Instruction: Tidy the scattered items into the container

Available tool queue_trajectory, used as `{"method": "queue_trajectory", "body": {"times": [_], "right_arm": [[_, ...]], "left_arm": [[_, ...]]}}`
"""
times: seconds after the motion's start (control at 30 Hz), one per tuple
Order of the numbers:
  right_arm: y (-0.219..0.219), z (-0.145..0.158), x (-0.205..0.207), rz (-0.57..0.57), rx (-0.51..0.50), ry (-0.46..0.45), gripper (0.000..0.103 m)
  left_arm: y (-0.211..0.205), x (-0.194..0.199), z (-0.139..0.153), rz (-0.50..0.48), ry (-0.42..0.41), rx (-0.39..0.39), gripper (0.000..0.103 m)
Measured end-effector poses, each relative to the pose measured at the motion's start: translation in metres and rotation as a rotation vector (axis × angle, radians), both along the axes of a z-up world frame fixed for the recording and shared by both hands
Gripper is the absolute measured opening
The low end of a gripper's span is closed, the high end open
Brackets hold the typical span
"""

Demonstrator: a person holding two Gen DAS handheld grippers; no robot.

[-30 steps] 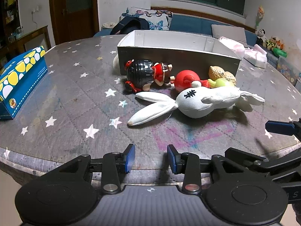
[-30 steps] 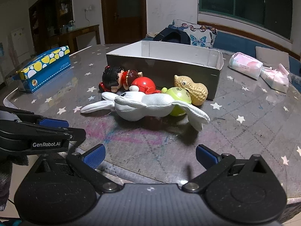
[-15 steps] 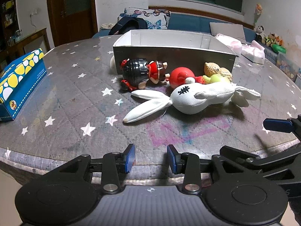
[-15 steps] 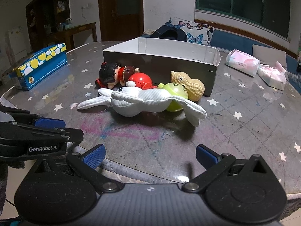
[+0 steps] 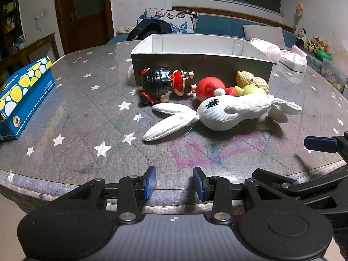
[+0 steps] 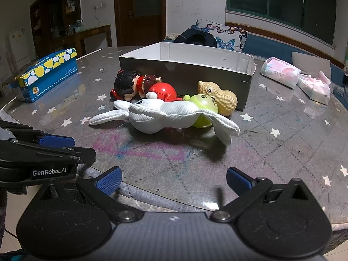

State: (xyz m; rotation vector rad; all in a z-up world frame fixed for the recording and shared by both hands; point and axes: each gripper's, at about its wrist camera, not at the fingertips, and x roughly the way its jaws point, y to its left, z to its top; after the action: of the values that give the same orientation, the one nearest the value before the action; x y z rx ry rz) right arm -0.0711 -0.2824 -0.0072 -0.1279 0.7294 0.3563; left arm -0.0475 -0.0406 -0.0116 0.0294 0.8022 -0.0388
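Note:
A white plush rabbit (image 5: pixel 226 113) (image 6: pixel 156 115) lies on the star-patterned table in front of an open cardboard box (image 5: pixel 202 63) (image 6: pixel 184 71). Behind it lie a black-haired doll in red (image 5: pixel 163 84) (image 6: pixel 132 84), a red round toy (image 5: pixel 208 87) (image 6: pixel 163 90), a green ball toy (image 5: pixel 252 89) (image 6: pixel 203 106) and a tan peanut toy (image 5: pixel 250 79) (image 6: pixel 219 97). My left gripper (image 5: pixel 174 182) is empty at the table's near edge, jaws a narrow gap apart. My right gripper (image 6: pixel 173 179) is wide open and empty, near the same edge.
A blue and yellow tissue box (image 5: pixel 21 95) (image 6: pixel 47 74) stands at the table's left. Pink tissue packs (image 6: pixel 282 74) lie at the far right. A small white object (image 5: pixel 130 76) pokes out behind the box's left corner. A sofa lies beyond the table.
Both grippers have drawn back a little from the toys and risen slightly. The jaw openings are unchanged. The toys have not moved.

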Motion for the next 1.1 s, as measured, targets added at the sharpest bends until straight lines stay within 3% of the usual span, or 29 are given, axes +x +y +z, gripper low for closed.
{"method": "queue_trajectory", "body": {"times": [1.1], "right_arm": [[0.0006,-0.0016,0.0077,0.001,-0.002,0.011,0.103]], "left_arm": [[-0.0009,0.0033,0.0055,0.003,0.001,0.002,0.040]]}}
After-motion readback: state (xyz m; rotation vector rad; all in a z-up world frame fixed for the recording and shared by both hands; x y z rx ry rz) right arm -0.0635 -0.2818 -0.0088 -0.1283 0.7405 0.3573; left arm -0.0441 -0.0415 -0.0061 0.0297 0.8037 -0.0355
